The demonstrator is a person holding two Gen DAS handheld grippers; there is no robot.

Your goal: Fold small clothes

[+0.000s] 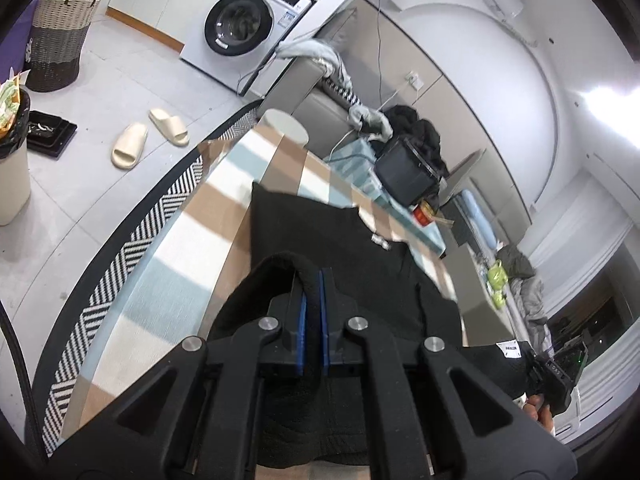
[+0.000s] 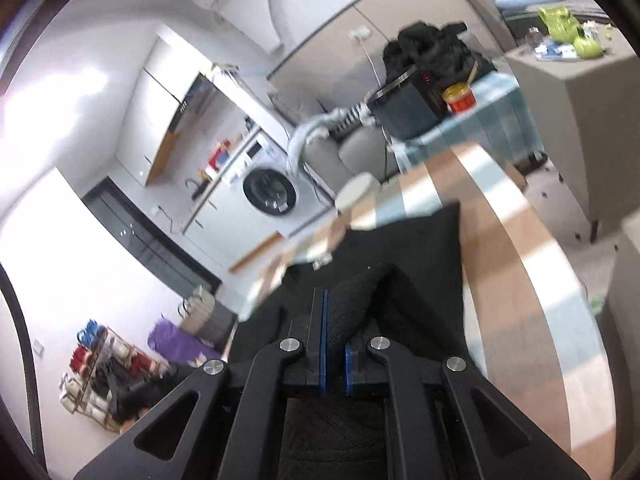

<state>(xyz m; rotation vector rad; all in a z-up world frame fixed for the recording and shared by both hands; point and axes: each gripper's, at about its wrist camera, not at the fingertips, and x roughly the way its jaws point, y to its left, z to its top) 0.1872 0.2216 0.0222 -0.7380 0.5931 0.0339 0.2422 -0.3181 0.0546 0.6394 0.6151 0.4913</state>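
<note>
A small black garment (image 1: pixel 332 240) lies spread on the striped tablecloth (image 1: pixel 188 236), with a white label near its far edge. My left gripper (image 1: pixel 313 280) is shut on a fold of the garment's near edge, lifted a little off the table. In the right wrist view the same black garment (image 2: pixel 404 240) lies on the table. My right gripper (image 2: pixel 335 300) is shut on another bunched fold of its near edge. The right gripper also shows at the lower right of the left wrist view (image 1: pixel 552 372), holding black cloth.
A black box (image 1: pixel 404 172) and a red tin (image 1: pixel 424 213) stand at the table's far end, by a grey sofa (image 1: pixel 320 92) with clothes. A washing machine (image 1: pixel 244 24), slippers (image 1: pixel 148 136), a basket (image 1: pixel 60 36) and a bin (image 1: pixel 12 152) are on the floor.
</note>
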